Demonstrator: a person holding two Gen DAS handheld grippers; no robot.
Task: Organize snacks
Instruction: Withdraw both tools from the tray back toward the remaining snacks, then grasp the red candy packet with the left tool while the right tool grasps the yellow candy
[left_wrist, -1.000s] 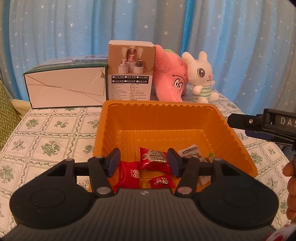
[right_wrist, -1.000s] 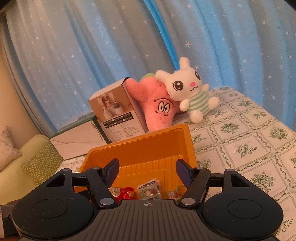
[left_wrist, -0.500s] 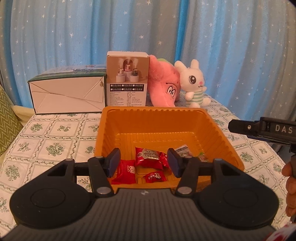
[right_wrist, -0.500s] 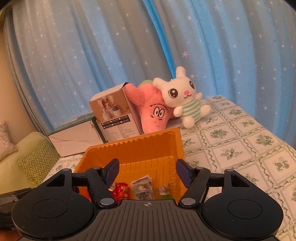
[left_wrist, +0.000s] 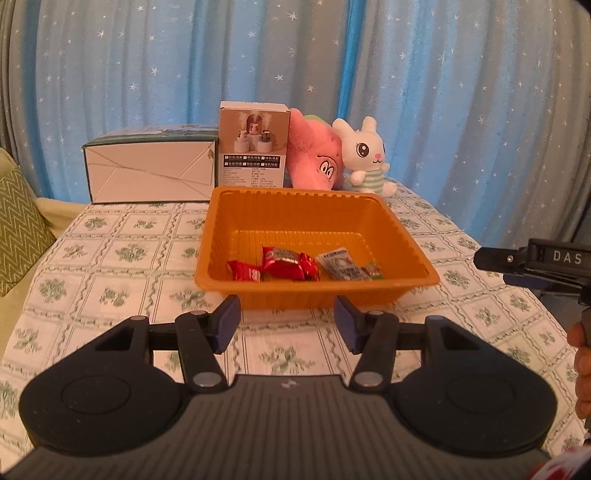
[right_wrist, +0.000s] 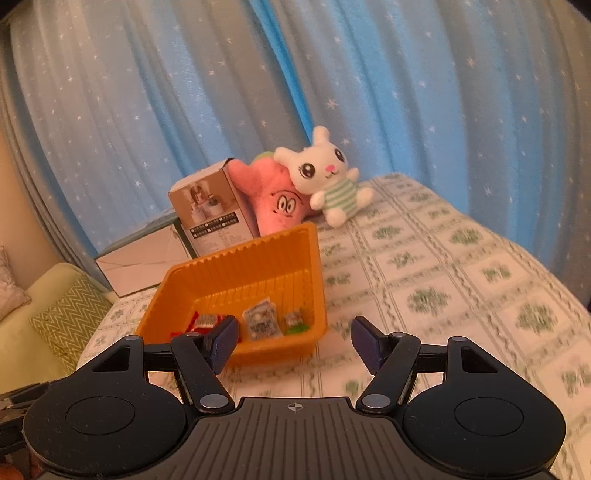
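Observation:
An orange tray (left_wrist: 413, 254) sits on the green-patterned tablecloth and holds several snack packets: red ones (left_wrist: 290, 263), a white packet (left_wrist: 341, 264) and a small green one (left_wrist: 373, 271). My left gripper (left_wrist: 288, 323) is open and empty, just in front of the tray's near wall. My right gripper (right_wrist: 293, 341) is open and empty, near the tray's (right_wrist: 314, 254) right front corner, with the packets (right_wrist: 262, 321) beyond its left finger. The right gripper's body also shows at the right edge of the left wrist view (left_wrist: 532, 260).
At the table's back stand a white carton (left_wrist: 151, 171), a humidifier box (left_wrist: 253, 146), a pink plush (left_wrist: 314, 158) and a white bunny plush (left_wrist: 364, 157). A green sofa cushion (left_wrist: 18, 221) lies left. Blue starred curtains hang behind. The table edge curves off at right.
Both grippers have pulled back from the tray and away from it; the tray now looks smaller and lies wholly beyond the fingers. Both stay open and empty.

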